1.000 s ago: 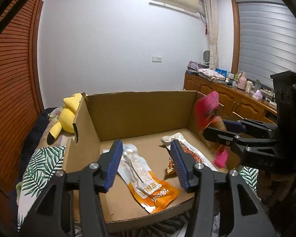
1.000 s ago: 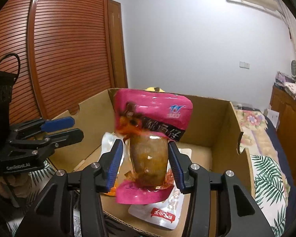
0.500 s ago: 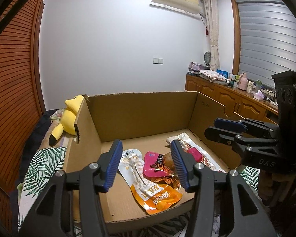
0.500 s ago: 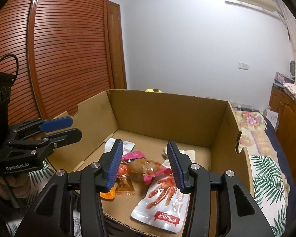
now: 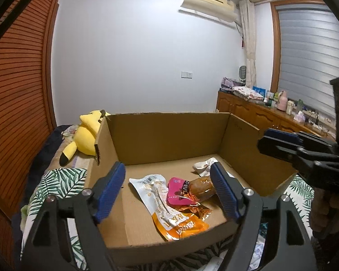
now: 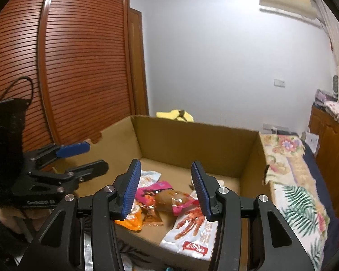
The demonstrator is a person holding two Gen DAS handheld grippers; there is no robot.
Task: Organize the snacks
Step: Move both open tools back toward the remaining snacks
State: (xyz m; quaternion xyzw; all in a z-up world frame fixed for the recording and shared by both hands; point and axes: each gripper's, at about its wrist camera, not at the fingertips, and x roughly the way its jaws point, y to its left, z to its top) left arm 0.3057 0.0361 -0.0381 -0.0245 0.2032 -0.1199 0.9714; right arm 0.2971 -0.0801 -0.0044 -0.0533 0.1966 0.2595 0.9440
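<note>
The cardboard box (image 5: 169, 135) sits open on the leaf-print bedspread (image 5: 56, 178), and it now holds one more snack: the pink pouch (image 5: 180, 189) with the brown meat piece, a second ago upright between the right gripper's pads, lies on its side in the middle of the box floor, on top of the other packets. So that drop is done, and the right gripper (image 6: 165, 187) hangs above the near edge with its jaws partly apart and nothing between them. The left gripper (image 5: 167, 189) has just been opening its jaws; they stand wide now, empty, framing the pile from above. I judge it is readying for the next pick.

The left wrist view shows the white-and-orange packet (image 5: 169, 207) full length, barcode end up. The right wrist view gives what that one hides: the red-printed white packet (image 6: 192, 230) at the near right corner, and the small orange sachet (image 6: 152, 218) under the pouch.
</note>
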